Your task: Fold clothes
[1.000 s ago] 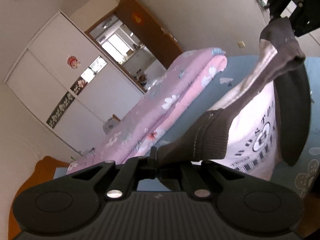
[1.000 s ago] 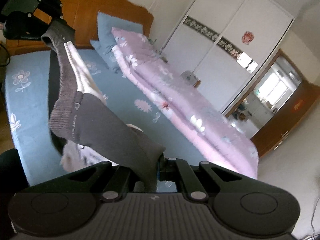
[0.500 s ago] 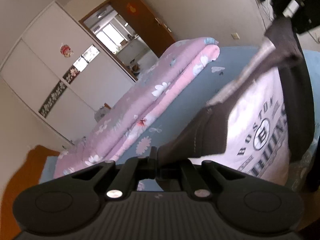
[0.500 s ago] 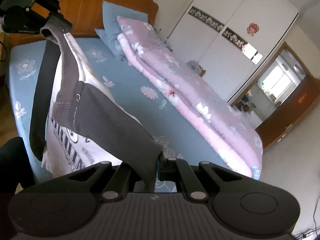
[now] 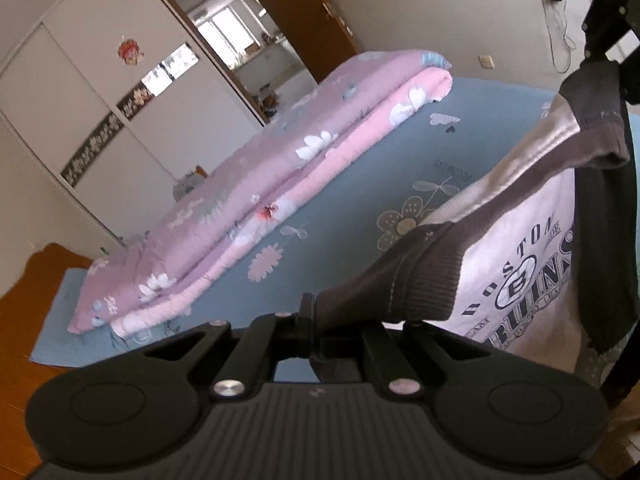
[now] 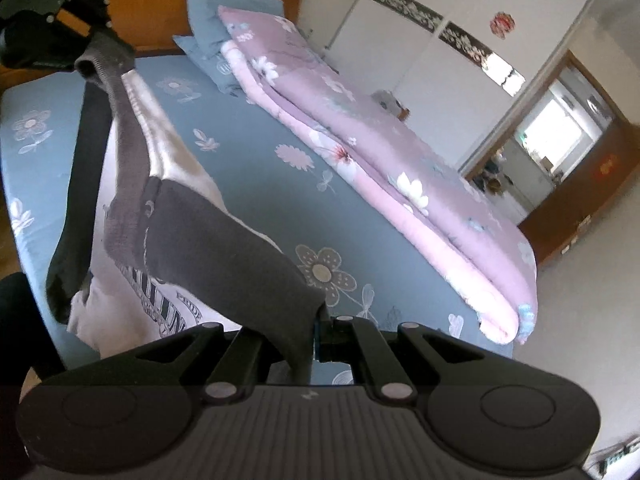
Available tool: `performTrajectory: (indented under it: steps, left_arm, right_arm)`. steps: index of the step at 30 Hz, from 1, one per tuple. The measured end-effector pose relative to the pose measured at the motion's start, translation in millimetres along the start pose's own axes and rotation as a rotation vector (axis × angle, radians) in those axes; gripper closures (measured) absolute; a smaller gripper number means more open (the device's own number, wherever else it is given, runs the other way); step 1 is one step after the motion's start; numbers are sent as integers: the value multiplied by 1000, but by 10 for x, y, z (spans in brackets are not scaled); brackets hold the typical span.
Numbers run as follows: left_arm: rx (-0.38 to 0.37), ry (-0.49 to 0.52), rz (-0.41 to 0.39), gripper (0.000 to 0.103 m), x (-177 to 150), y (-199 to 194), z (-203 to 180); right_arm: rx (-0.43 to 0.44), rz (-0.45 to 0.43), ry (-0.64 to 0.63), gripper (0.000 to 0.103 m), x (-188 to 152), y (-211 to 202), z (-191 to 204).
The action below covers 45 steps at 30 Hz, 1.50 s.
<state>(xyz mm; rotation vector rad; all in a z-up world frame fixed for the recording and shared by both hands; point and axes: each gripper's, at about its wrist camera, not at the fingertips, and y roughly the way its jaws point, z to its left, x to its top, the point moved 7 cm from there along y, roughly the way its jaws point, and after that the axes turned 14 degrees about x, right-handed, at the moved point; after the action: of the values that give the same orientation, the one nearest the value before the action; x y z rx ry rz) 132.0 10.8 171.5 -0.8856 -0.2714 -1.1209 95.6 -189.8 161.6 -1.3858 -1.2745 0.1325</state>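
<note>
Left wrist: shirt (image 5: 520, 264) lowered nearer bed (image 5: 360, 184) than a second ago, left gripper (image 5: 316, 320) and right gripper (image 6: 316, 336) each clamped on a shoulder, likely laying flat for folding.

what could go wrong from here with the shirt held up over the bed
Each gripper pinches only a small bit of dark fabric: the left gripper at one shoulder, the right gripper at the other. A tug could slip the shirt out of one.

The dark sleeve dangles loose and could tuck under the body when laid on the bed, leaving a lump.

The shirt hangs near the bed's edge, so part might drape off.
</note>
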Motion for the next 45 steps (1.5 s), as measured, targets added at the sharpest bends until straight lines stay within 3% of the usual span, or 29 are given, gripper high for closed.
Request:
performTrajectory:
  steps: [7, 23, 30, 41, 45]
  left_arm:
    - [-44, -25, 86, 102, -81, 609, -151]
    - [-64, -101, 215, 102, 2, 2861, -598]
    - [-105, -82, 298, 102, -129, 3665, -988]
    - [-45, -153, 359, 102, -296, 4404, -1313]
    - [-36, -147, 375, 102, -406, 4553, -1453]
  right_arm:
    - [40, 69, 41, 99, -101, 750, -272]
    - [14, 91, 273, 98, -215, 2633, -1388]
    - [18, 155, 353, 98, -471, 3572, -1672]
    - [-77, 151, 514, 99, -739, 4252, -1961]
    - [-88, 168, 513, 98, -839, 4503, -1929]
